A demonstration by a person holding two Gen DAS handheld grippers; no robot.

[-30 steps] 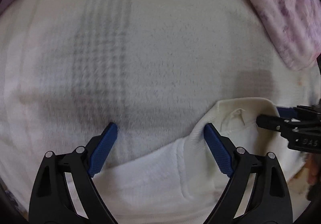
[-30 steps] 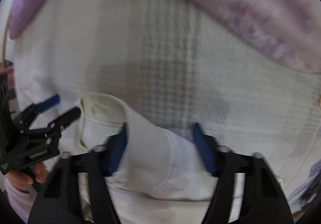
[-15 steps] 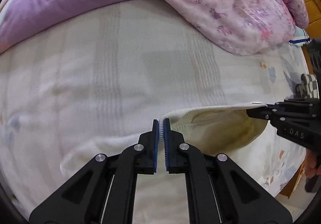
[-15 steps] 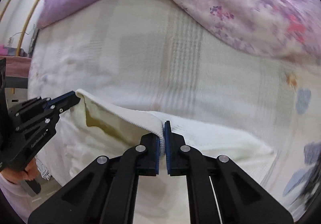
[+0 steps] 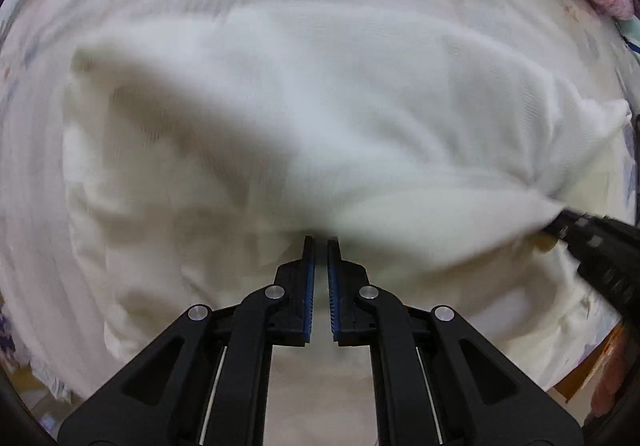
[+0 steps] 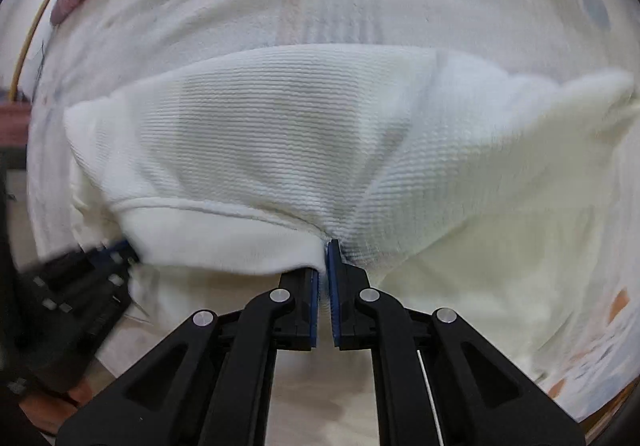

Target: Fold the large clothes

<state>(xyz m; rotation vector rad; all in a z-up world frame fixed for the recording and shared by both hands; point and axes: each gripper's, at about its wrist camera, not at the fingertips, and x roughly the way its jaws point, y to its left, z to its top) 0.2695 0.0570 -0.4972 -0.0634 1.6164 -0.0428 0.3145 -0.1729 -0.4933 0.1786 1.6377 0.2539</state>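
White ribbed knit garment [image 6: 280,134] over the bed [image 6: 328,6], hem pinched in both left gripper [image 5: 321,242] and right gripper [image 6: 325,246] fingers, jaws just closed on cloth; mid-fold, likely; next: hem laid squarely on the far half, then released.
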